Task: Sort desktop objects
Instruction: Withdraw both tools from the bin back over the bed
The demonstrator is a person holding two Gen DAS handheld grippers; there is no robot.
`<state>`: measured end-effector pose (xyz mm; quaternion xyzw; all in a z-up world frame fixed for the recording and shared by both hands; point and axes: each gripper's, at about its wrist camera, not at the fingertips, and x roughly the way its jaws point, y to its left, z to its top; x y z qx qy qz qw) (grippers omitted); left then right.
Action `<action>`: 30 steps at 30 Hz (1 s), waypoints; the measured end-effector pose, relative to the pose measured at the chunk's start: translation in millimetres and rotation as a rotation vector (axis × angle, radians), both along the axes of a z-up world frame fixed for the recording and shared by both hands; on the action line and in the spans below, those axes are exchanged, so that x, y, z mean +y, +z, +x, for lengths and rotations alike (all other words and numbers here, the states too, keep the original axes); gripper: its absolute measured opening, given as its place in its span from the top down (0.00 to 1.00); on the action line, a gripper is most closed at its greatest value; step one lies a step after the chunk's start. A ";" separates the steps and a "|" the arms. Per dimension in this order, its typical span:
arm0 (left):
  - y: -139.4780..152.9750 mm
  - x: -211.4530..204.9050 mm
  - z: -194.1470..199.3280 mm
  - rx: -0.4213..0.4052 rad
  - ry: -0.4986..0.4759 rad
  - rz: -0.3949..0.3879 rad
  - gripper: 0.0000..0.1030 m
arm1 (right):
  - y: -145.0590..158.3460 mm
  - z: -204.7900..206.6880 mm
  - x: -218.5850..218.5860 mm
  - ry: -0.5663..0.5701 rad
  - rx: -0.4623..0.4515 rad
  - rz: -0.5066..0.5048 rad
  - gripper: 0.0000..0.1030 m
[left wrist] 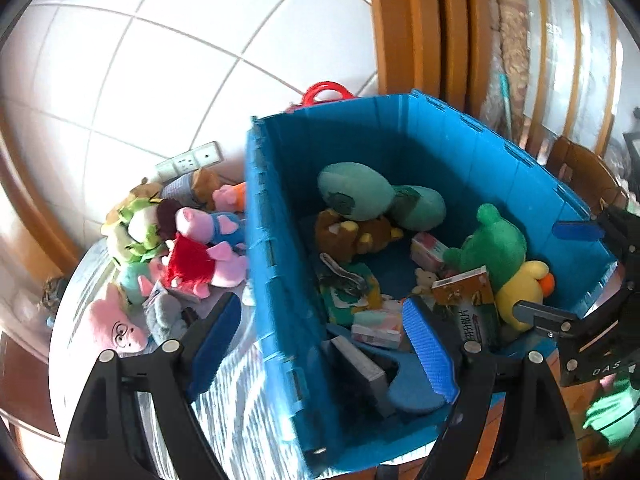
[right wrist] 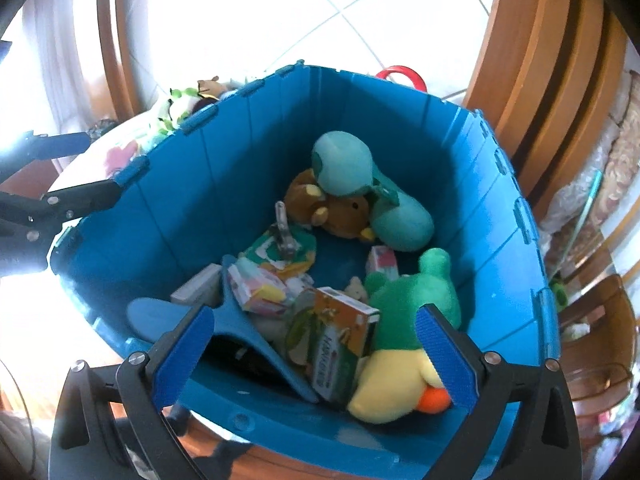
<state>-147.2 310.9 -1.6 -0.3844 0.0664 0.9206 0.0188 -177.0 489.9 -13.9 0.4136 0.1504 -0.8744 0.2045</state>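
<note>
A blue plastic crate holds a teal plush, a brown bear, a green frog plush, a yellow duck, an orange-green carton and small boxes. A pile of plush toys, among them a pink pig in red, lies on the table left of the crate. My left gripper is open and empty, straddling the crate's left wall. My right gripper is open and empty over the crate's near edge.
A white power strip lies behind the toy pile. A red handle shows behind the crate. Wooden door frames and a tiled floor lie beyond. The right gripper also shows in the left wrist view.
</note>
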 end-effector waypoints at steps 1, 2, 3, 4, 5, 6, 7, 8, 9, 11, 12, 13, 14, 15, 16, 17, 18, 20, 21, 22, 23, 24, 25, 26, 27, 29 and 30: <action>0.5 -6.8 2.3 0.002 0.010 0.004 0.19 | 0.9 1.3 -3.1 -0.001 0.003 -0.003 0.01; 0.7 -14.4 4.7 0.003 0.019 0.007 0.19 | 2.1 2.2 -6.7 0.001 0.004 -0.009 0.01; 0.7 -21.7 6.9 0.005 0.028 0.010 0.19 | 3.4 3.4 -10.8 0.002 0.006 -0.015 0.01; 0.3 -28.6 9.0 0.008 0.036 0.012 0.19 | 4.8 5.2 -16.5 0.004 0.009 -0.016 0.01; 0.0 -36.1 11.1 0.010 0.045 0.015 0.19 | 6.4 7.0 -22.4 0.006 0.014 -0.017 0.01; -0.3 -44.5 13.7 0.013 0.053 0.018 0.19 | 8.1 9.4 -29.0 0.007 0.020 -0.017 0.01; -0.8 -53.6 16.7 0.015 0.061 0.019 0.19 | 9.7 11.8 -36.2 0.007 0.026 -0.018 0.01; -1.4 -63.2 19.7 0.017 0.068 0.020 0.19 | 10.8 14.0 -43.0 0.008 0.029 -0.020 0.01; -2.4 -74.4 23.2 0.018 0.076 0.020 0.19 | 12.0 16.4 -50.6 0.008 0.032 -0.024 0.01; -4.6 -100.0 31.3 0.020 0.095 0.022 0.19 | 13.4 20.7 -65.4 0.006 0.038 -0.031 0.01; -5.4 -113.5 35.6 0.020 0.106 0.027 0.19 | 14.3 23.4 -74.0 0.006 0.041 -0.037 0.01; -6.3 -127.1 39.8 0.021 0.117 0.031 0.19 | 15.2 26.9 -84.4 0.008 0.043 -0.045 0.01; -7.2 -139.0 43.5 0.021 0.127 0.034 0.19 | 16.0 31.0 -95.4 0.013 0.047 -0.051 0.01; -8.9 -153.3 47.8 0.021 0.142 0.033 0.19 | 16.8 35.0 -106.4 0.017 0.050 -0.058 0.01; -11.3 -168.4 52.3 0.019 0.156 0.031 0.19 | 17.3 38.8 -116.7 0.022 0.053 -0.064 0.01; -14.5 -182.4 56.5 0.014 0.169 0.027 0.19 | 16.7 42.2 -125.3 0.026 0.055 -0.072 0.01; -18.2 -196.7 61.4 0.008 0.180 0.024 0.19 | 15.7 46.3 -135.7 0.029 0.055 -0.084 0.01; -26.3 -224.2 71.9 -0.003 0.202 0.021 0.19 | 13.3 54.2 -156.5 0.036 0.054 -0.107 0.01; -30.6 -238.1 77.3 -0.009 0.213 0.020 0.19 | 10.6 57.3 -166.6 0.036 0.051 -0.119 0.01; -33.9 -250.2 82.1 -0.014 0.222 0.020 0.19 | 7.0 60.6 -177.6 0.033 0.047 -0.132 0.01; -37.1 -261.7 86.3 -0.019 0.230 0.021 0.19 | 2.9 63.5 -187.8 0.029 0.042 -0.148 0.01; -40.9 -274.1 90.5 -0.024 0.239 0.022 0.19 | -0.8 66.1 -197.3 0.026 0.038 -0.163 0.01; -44.6 -286.5 94.6 -0.029 0.248 0.023 0.19 | -3.5 68.2 -204.7 0.025 0.034 -0.175 0.01; -47.9 -298.5 98.6 -0.034 0.256 0.025 0.19 | -6.1 71.0 -213.2 0.019 0.036 -0.184 0.01; -50.7 -309.1 102.2 -0.037 0.263 0.027 0.19 | -7.5 74.2 -221.3 0.004 0.053 -0.175 0.00; -55.3 -325.6 108.2 -0.045 0.275 0.033 0.19 | -8.6 80.8 -237.5 -0.012 0.080 -0.163 0.00; -57.8 -334.1 111.2 -0.048 0.282 0.037 0.19 | -7.7 82.9 -242.6 -0.011 0.079 -0.178 0.00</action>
